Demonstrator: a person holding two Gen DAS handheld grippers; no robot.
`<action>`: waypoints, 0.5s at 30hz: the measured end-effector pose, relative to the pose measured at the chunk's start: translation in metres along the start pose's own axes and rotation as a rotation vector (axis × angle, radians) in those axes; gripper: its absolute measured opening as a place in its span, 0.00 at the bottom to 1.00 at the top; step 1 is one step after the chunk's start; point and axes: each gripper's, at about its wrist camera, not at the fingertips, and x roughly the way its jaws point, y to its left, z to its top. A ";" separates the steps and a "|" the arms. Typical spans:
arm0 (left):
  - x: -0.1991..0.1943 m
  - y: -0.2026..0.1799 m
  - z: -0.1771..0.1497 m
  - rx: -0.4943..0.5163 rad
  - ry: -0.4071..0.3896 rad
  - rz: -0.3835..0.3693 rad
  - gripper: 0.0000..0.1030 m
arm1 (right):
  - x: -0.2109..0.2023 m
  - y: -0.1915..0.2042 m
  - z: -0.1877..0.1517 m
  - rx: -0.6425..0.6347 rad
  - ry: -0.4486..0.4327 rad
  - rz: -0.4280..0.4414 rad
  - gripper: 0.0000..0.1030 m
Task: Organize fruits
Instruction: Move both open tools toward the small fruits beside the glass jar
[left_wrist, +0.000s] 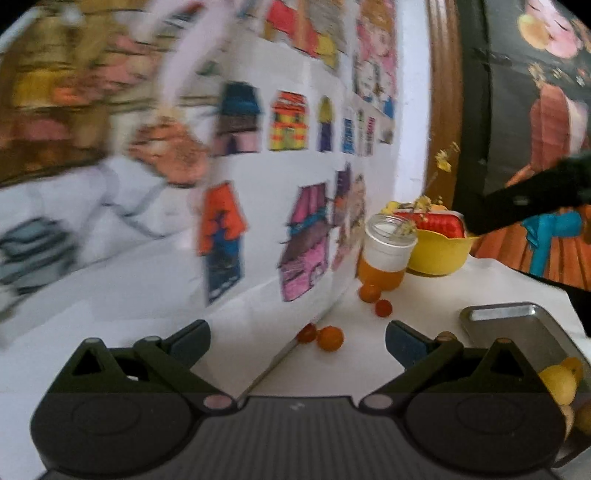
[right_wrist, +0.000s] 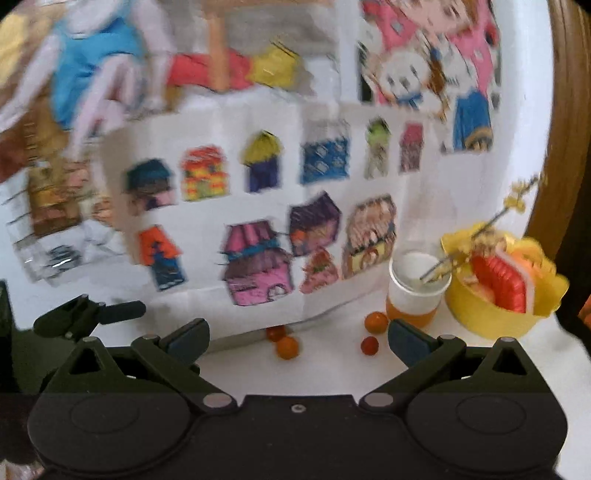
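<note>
Several small orange and red fruits lie on the white table by the wall: one orange fruit (left_wrist: 330, 338) beside a red one (left_wrist: 307, 332), another orange fruit (left_wrist: 370, 292) and a red one (left_wrist: 383, 307) near the jar. The same fruits show in the right wrist view, such as an orange fruit (right_wrist: 287, 347) and a red one (right_wrist: 369, 345). A metal tray (left_wrist: 517, 321) at right holds a yellow lemon (left_wrist: 559, 384). My left gripper (left_wrist: 297, 341) is open and empty. My right gripper (right_wrist: 297, 339) is open and empty, and it also shows in the left wrist view (left_wrist: 517, 206).
A glass jar (left_wrist: 388, 251) with orange liquid and a twig stands by a yellow bowl (left_wrist: 439, 254) holding a red object. A wall of coloured drawings (left_wrist: 295, 184) stands close behind the fruits. The left gripper shows at left in the right wrist view (right_wrist: 92, 314).
</note>
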 end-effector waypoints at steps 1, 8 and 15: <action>0.006 -0.004 -0.001 0.018 -0.006 -0.005 1.00 | 0.009 -0.009 -0.001 0.020 -0.002 0.003 1.00; 0.046 -0.025 -0.011 0.102 -0.005 -0.040 1.00 | 0.062 -0.055 -0.008 0.055 0.002 0.030 0.99; 0.082 -0.041 -0.015 0.124 0.052 0.012 0.98 | 0.111 -0.081 -0.019 0.073 0.083 0.012 0.91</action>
